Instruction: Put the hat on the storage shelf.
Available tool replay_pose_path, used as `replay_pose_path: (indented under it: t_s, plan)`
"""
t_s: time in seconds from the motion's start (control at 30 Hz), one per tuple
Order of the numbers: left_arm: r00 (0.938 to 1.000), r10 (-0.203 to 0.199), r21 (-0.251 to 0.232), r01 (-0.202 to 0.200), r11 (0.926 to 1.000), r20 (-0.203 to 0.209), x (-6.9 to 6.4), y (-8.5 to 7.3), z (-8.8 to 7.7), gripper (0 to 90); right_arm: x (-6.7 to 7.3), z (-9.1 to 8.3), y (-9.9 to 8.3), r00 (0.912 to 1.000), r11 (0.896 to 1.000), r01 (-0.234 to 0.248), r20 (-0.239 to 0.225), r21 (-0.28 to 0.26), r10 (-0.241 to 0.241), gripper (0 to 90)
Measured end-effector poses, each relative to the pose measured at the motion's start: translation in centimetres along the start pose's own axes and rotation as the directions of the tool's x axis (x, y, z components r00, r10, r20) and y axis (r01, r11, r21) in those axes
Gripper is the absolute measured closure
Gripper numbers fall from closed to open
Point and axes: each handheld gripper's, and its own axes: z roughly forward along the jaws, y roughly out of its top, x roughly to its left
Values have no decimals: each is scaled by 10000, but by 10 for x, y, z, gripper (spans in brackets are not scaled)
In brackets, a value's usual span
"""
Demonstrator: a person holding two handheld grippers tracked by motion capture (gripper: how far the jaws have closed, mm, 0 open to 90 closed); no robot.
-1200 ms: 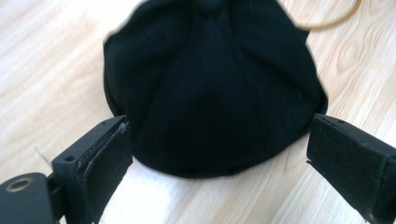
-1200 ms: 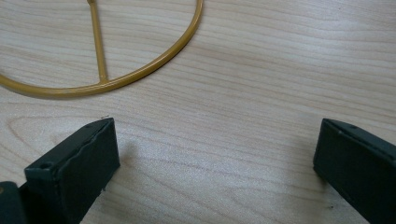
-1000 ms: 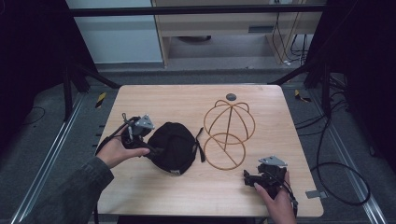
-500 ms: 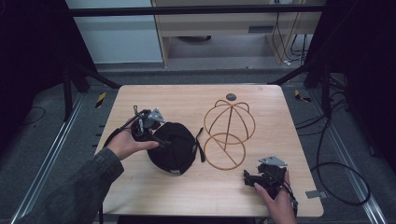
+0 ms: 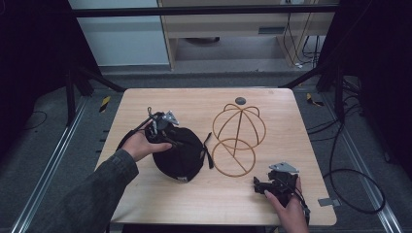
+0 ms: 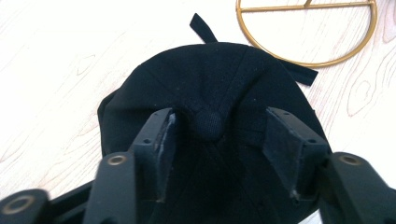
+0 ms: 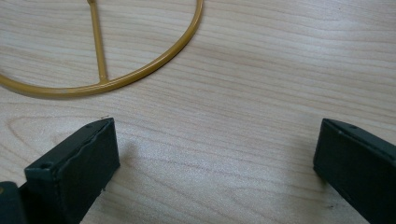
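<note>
The left hand-held gripper (image 6: pixel 218 140) is held open astride the black cap's (image 6: pixel 210 93) top button (image 6: pixel 208 125). The right hand-held gripper (image 7: pixel 215 163) is spread wide over bare counter (image 7: pixel 261 70), the gold wire stand (image 7: pixel 140 70) ahead.

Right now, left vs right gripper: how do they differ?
The left gripper sits over the black fabric cap, jaws straddling its top button; the right gripper sits above bare wooden table, near the gold wire hat stand. Both are open, gripping nothing.

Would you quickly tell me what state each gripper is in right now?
Left gripper: open, jaws straddling the top button of the black cap.
Right gripper: open, holding nothing, over the table.
</note>
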Motion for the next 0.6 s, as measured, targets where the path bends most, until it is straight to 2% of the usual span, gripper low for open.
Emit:
replay_pose_path:
  t_s: [0.33, 0.37, 0.4, 0.5, 0.6]
  plan:
    - [9998, -51, 203, 55, 9998, -211, 1, -3, 13, 578, 0, 0, 0, 10000, 10000, 0, 1, 1, 0, 4]
    - [9998, -136, 112, 138, 9998, -159, 1, -4, 14, 603, 0, 0, 0, 10000, 10000, -3, 2, -1, 3, 4]
    - [9998, -198, 55, 199, 9998, -75, 2, -5, 14, 665, 0, 0, 0, 10000, 10000, -5, 1, 0, 5, 4]
    - [9996, -276, -2, 276, 9996, -87, 3, -6, 13, 698, 0, 0, 0, 10000, 10000, -2, 1, -2, 2, 4]
    - [9988, -463, -335, 458, 9984, -153, 4, -7, 8, 717, 0, 0, 0, 10000, 10000, -1, 3, 2, 1, 4]
